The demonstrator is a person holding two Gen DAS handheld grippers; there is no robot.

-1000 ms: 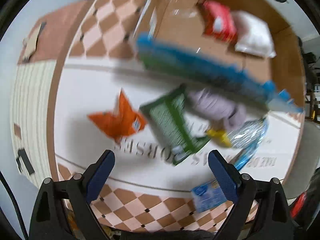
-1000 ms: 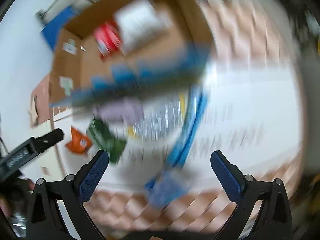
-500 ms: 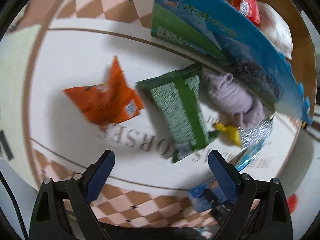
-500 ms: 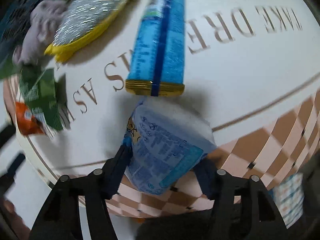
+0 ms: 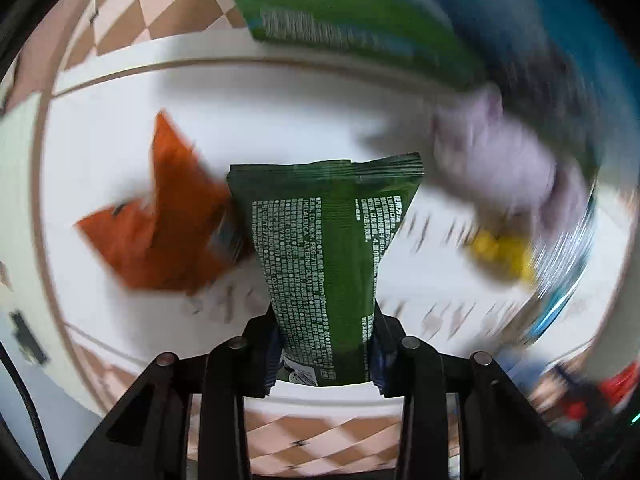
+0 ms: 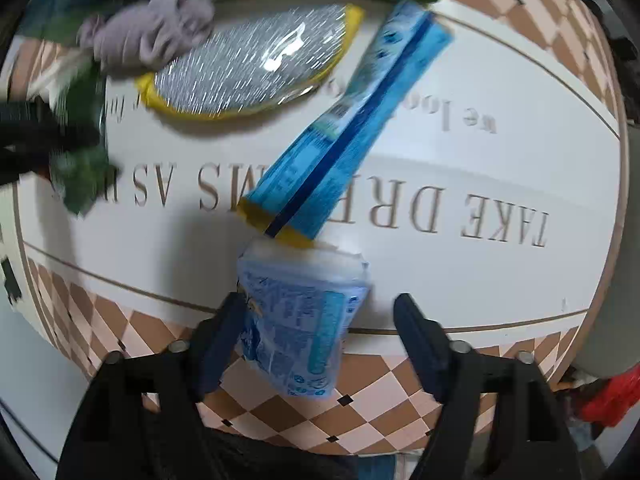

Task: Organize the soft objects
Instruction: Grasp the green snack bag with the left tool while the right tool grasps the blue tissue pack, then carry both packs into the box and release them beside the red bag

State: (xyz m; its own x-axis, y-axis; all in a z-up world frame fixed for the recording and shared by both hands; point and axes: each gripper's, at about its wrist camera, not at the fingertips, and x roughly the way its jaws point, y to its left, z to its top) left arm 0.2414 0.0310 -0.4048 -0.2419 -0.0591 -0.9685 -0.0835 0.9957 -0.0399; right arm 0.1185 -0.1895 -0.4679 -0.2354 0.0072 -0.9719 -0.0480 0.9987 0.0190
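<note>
The left hand-held gripper (image 5: 324, 354) is clamped on the near end of a dark green packet (image 5: 326, 240), lifted above the white desk (image 5: 280, 120), with an orange packet (image 5: 160, 232) just to its left. The right hand-held gripper (image 6: 316, 334) stands open around a pale blue pouch (image 6: 300, 316) lying at the desk's near edge. The step in hand looks like picking up; next, the green packet likely needs carrying to wherever the soft things are gathered, while the right jaws close on the pouch.

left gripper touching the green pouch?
Touching. Left wrist view: the left gripper is closed on the green pouch, both jaws pressed against its lower sides.
</note>
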